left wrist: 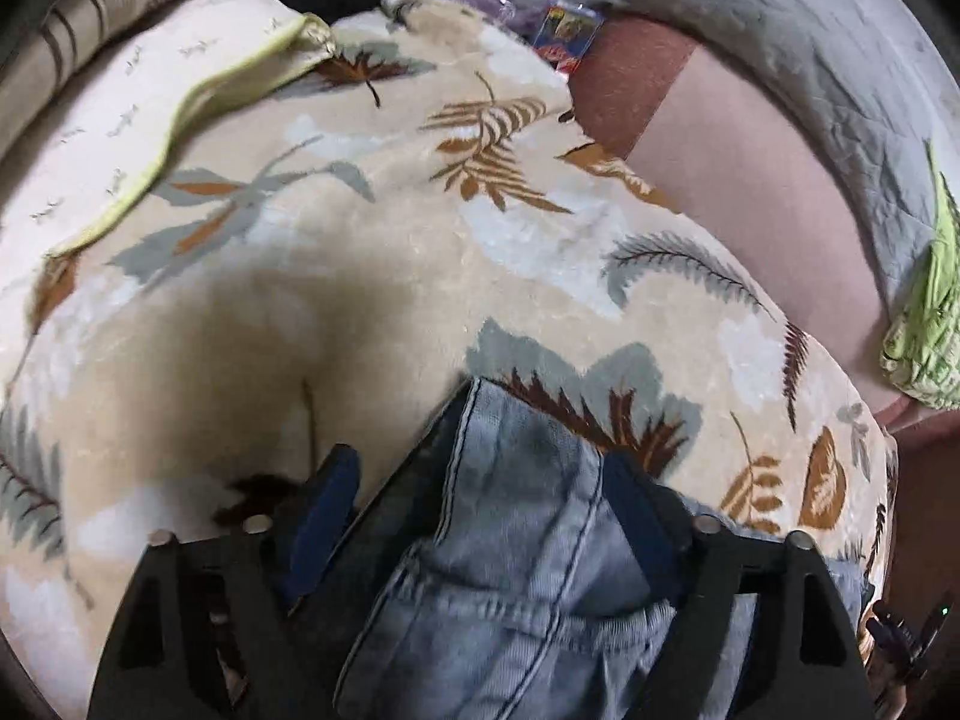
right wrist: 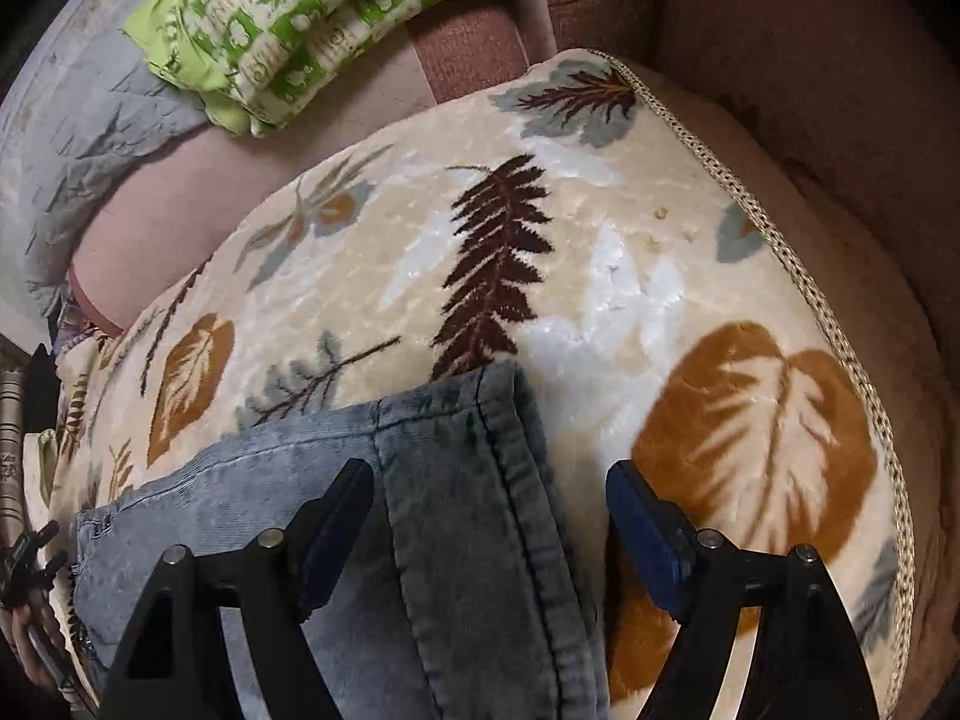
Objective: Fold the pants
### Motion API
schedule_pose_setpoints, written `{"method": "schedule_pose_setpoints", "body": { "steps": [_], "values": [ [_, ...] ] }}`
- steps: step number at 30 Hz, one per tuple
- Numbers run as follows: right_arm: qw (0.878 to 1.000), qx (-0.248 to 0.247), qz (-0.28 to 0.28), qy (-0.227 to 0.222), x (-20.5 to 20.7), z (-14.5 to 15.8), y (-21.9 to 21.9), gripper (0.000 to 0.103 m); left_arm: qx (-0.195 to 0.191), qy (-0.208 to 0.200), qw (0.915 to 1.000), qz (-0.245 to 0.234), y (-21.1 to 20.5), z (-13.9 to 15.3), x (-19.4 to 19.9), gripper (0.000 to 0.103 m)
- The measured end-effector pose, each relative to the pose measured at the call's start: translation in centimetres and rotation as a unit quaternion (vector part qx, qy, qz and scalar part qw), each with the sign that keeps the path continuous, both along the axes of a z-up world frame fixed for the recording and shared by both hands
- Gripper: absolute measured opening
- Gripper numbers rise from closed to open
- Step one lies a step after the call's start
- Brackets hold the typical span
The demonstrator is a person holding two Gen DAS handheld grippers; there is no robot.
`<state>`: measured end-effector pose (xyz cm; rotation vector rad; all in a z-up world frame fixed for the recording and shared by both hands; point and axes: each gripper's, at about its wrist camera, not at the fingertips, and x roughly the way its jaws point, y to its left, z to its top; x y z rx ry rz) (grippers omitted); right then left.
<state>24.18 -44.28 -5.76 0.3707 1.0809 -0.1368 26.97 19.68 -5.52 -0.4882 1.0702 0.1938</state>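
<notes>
Left gripper (left wrist: 480,498): fingers spread wide, pads apart; denim lies between them, not pinched. Blue pads (left wrist: 327,510) visible on the inner faces.
Right gripper (right wrist: 489,510): fingers also spread wide, nothing clamped; the jeans' edge runs up between the two pads.
Jeans (left wrist: 528,540): light blue denim, lying flat on the blanket at the near edge of both views. Left wrist view shows a corner with a dark inner layer folded beside a stitched seam. Right wrist view (right wrist: 444,480) shows a hemmed end with double dark stitching, corner pointing away from the camera.
Blanket (left wrist: 360,240): cream plush with leaf and fern print in brown, orange and grey; directly under the jeans. A braided trim (right wrist: 774,228) runs along its right edge.
Green patterned cloth (right wrist: 300,18): bundled, well apart from the jeans, beyond the blanket's far edge.
Grey quilt (left wrist: 780,36): bunched along the far right, beside the green cloth.
Pink sheet (left wrist: 750,180): bare strip between blanket and quilt.
</notes>
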Motion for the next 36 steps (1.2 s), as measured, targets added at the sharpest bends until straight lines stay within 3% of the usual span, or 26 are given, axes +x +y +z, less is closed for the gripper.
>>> {"method": "schedule_pose_setpoints", "body": {
  "steps": [1,3,4,7,8,9,11,12,13,14,16,18,19,20,21,22,25,32,36],
  "values": [
    [1.000,0.000,0.000,0.001,0.1,0.1,0.0,0.082,0.002,0.008,0.9999,-0.007,-0.2,-0.3,0.4,0.053],
    [1.000,0.002,0.002,0.004,0.6,-0.1,-0.2,0.082,0.015,0.024,0.9994,-0.022,-0.6,-0.9,1.3,0.029],
    [1.000,0.001,0.004,0.005,0.7,0.0,-0.2,0.082,0.026,0.025,0.9991,-0.024,-0.8,-1.1,1.5,0.026],
    [1.000,0.007,0.005,0.007,1.3,0.1,-0.3,0.082,0.027,0.017,0.9992,-0.024,-1.0,-1.2,1.7,0.028],
    [1.000,0.005,0.004,0.011,1.5,0.0,-0.3,0.082,0.025,0.016,0.9992,-0.027,-1.3,-1.3,1.9,0.033],
    [1.000,0.001,0.004,0.017,1.8,-0.3,-0.2,0.081,0.018,0.011,0.9993,-0.032,-1.5,-1.3,1.9,0.047],
    [0.999,-0.010,0.006,0.045,2.4,-1.4,0.0,0.059,0.030,0.007,0.9988,-0.037,-2.1,-1.1,2.0,0.050],
    [0.999,-0.014,0.008,0.049,2.6,-1.6,0.1,0.057,0.050,0.012,0.9977,-0.043,-2.6,-1.0,2.1,0.039],
    [0.999,-0.020,0.010,0.043,2.6,-1.5,0.2,0.042,0.061,0.014,0.9969,-0.048,-2.8,-1.1,2.2,0.011],
    [0.999,-0.016,0.013,0.037,2.7,-1.3,0.2,0.035,0.067,0.023,0.9961,-0.052,-2.9,-1.3,2.4,0.003],
    [0.999,-0.025,0.012,0.032,2.9,-0.7,0.4,0.035,0.060,0.025,0.9971,-0.040,-2.4,-1.5,2.3,0.003],
    [0.999,-0.041,0.014,0.023,3.2,-0.2,0.6,0.045,0.042,0.024,0.9983,-0.031,-1.8,-1.7,2.4,0.004],
    [0.999,-0.045,0.015,0.025,3.6,-0.2,0.7,0.073,0.042,0.023,0.9984,-0.032,-1.7,-1.8,2.4,0.004],
    [0.999,-0.043,0.014,0.028,3.9,-0.4,0.7,0.079,0.048,0.022,0.9980,-0.035,-1.9,-1.8,2.4,0.004],
    [0.999,-0.035,0.018,0.026,4.1,-0.8,0.9,0.075,0.056,0.021,0.9974,-0.040,-2.1,-1.8,2.4,0.004],
    [0.999,-0.028,0.029,0.032,4.6,-1.3,1.3,0.056,0.071,0.019,0.9962,-0.047,-2.4,-1.6,2.4,0.003],
    [0.999,-0.030,0.029,0.031,4.9,-1.4,1.7,0.020,0.077,0.002,0.9962,-0.042,-2.3,-0.7,2.0,0.002],
    [0.999,-0.029,0.022,-0.033,1.9,4.1,1.7,0.019,0.042,-0.064,0.9966,-0.030,-1.4,4.6,-1.6,0.002],
    [0.997,-0.019,0.014,-0.079,-1.5,8.4,1.8,0.019,0.029,-0.113,0.9927,-0.032,-1.1,9.2,-6.1,0.002]
  ]
}}
